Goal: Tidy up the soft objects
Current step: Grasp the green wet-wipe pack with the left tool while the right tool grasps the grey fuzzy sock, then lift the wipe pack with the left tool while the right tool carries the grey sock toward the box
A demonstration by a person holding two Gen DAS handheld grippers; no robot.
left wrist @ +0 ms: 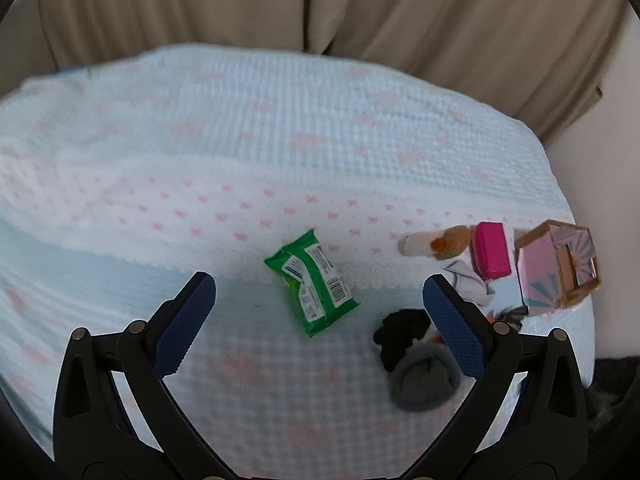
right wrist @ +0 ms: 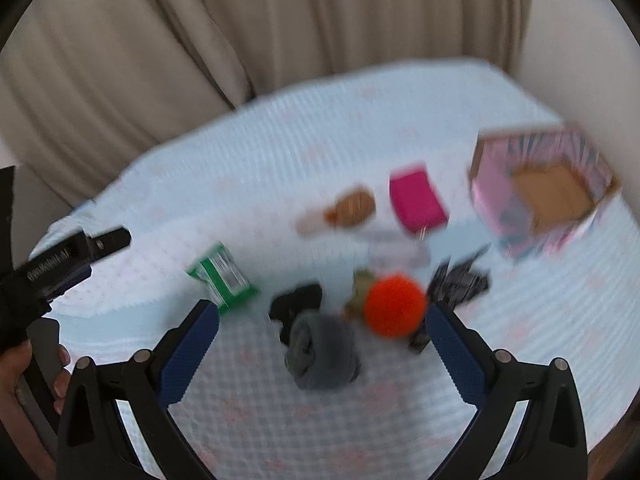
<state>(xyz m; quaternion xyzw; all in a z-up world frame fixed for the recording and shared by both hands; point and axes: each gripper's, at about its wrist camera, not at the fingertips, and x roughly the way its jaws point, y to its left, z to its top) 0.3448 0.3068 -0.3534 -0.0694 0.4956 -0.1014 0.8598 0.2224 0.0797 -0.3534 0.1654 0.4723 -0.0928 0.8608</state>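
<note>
Both tools spread wide, gripping nothing: left tool (left wrist: 320,304) above green wipes pack (left wrist: 312,285), right tool (right wrist: 322,324) over grey sock roll (right wrist: 322,354). Black sock (right wrist: 296,302), orange ball (right wrist: 395,306) alongside; pink box (right wrist: 544,196) behind, on blue bedspread (left wrist: 240,140).

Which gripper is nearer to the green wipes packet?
Left. The left gripper hangs directly over the green wipes packet; the right gripper is off to its right, above the grey sock roll.

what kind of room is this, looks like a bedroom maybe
Probably a bedroom: a quilted blue bedspread with pink bows, beige curtains behind it, and socks scattered on top.
</note>
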